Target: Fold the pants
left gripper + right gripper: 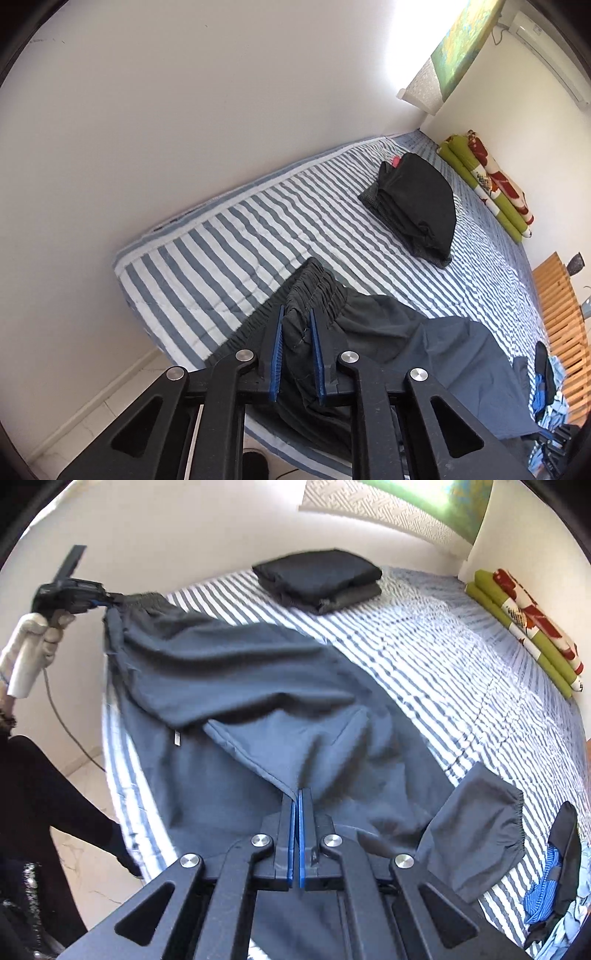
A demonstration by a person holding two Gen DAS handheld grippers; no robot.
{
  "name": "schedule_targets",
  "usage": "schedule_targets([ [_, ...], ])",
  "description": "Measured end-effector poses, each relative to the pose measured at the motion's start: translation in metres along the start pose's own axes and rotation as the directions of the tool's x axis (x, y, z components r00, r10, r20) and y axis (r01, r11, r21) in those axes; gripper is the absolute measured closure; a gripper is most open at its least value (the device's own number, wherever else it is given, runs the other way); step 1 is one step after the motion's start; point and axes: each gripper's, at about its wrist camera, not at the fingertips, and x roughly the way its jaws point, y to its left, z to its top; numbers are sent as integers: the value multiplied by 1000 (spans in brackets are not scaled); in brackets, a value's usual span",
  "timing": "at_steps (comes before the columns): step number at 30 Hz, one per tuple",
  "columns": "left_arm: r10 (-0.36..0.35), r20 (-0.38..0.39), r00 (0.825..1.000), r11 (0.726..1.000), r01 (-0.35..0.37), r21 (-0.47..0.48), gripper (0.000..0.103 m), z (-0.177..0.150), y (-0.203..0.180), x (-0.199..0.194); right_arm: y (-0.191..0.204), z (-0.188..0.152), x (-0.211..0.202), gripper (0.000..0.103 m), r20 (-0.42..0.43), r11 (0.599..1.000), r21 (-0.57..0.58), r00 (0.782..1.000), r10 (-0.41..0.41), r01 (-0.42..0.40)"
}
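Dark grey pants (240,686) lie spread across the near part of a blue-and-white striped bed (461,657). My left gripper (297,314) is shut on the gathered elastic waistband (317,288), with bunched cloth between its blue pads. In the right wrist view that same left gripper (101,600) holds the waistband up at the bed's left edge, in a white-sleeved hand (51,633). My right gripper (297,794) is shut on a folded edge of the pants near the crotch. One elastic leg cuff (513,823) lies to its right.
A stack of folded black garments (417,206) (321,579) sits farther up the bed. Green and floral rolled bedding (528,627) lines the far wall. A pile of blue and dark clothes (557,878) lies at the bed's right edge. A person's dark-clad leg (55,805) stands left.
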Motion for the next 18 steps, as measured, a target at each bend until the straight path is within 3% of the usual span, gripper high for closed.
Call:
schedule_targets([
  [2,44,5,999,999,-44,5,89,2,13,-4,11,-5,-19,102,18,1000,-27,1000,14,-14],
  [5,100,-56,993,995,-100,-2,88,-3,36,13,23,-21,-25,102,-7,999,-51,1000,9,-9],
  [9,127,-156,980,991,-130,-12,72,-16,54,36,39,-63,15,102,-152,999,-43,988,0,-7],
  [13,179,-76,981,984,-178,15,62,-10,46,2,51,-85,36,97,-191,998,-60,982,3,-15],
  [15,214,-22,977,976,-213,52,62,-5,32,-20,40,-88,20,93,-142,998,21,988,64,-62],
  [18,193,42,980,977,-196,84,62,-1,5,-48,13,-95,-10,83,-44,982,156,992,116,-108],
])
